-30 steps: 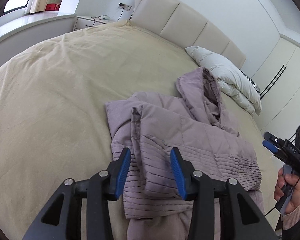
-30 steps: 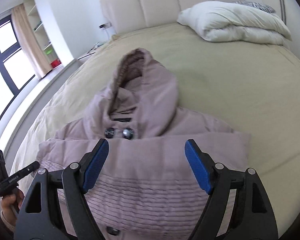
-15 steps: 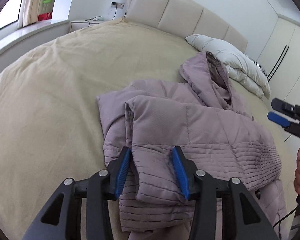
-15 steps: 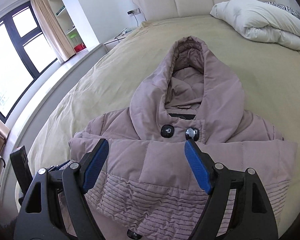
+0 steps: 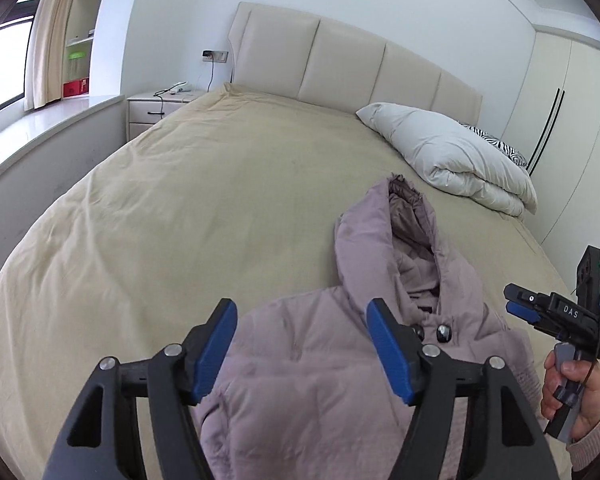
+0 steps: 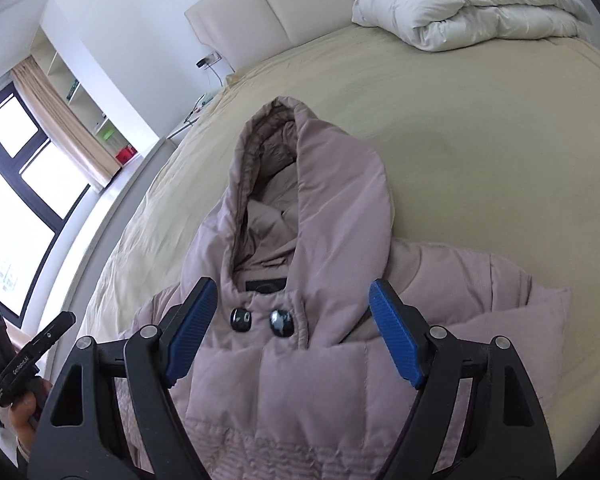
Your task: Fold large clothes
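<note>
Mauve jacket [image 6: 320, 380] on beige bed [image 5: 180, 208]

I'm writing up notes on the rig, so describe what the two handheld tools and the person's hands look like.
Both tools are matte black frames with silver rivets and ribbed blue finger pads: the left tool and the right tool. Seen from the left camera, the right tool's body carries white "DAS" lettering, a small green light and a thin black cable. The right hand grips a grey trigger and wears a pinkish knit cuff.
</note>
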Demonstrator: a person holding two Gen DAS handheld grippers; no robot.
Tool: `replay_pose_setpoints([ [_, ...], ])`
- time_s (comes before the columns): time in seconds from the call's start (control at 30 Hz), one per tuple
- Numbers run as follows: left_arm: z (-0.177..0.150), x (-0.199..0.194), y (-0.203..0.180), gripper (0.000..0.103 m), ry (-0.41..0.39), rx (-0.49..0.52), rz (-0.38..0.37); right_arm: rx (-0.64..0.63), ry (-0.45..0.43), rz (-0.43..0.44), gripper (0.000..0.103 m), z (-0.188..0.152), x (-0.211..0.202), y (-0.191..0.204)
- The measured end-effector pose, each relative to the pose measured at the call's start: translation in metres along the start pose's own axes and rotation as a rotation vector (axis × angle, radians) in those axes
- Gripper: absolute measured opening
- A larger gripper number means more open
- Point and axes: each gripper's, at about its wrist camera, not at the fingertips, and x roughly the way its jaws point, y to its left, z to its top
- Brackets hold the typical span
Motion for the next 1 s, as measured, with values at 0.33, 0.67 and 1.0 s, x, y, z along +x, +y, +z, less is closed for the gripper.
replay_pose_setpoints([
  [0.33, 0.062, 0.153, -0.118, 0.089, 0.141, 0.168, 0.102, -0.003, -0.010, -0.059, 0.078, 0.047, 0.068, -0.019],
  [0.67, 0.061, 0.228, -0.102, 0.027, 0.262, 0.092, 0.067, -0.110, 0.051, -0.115, 0.078, 0.094, 0.117, -0.002],
  [1.0, 0.066, 0.191, -0.099, 0.012, 0.163, 0.115, 0.035, -0.122, 0.210, -0.297, 0.057, 0.131, 0.192, 0.005],
])
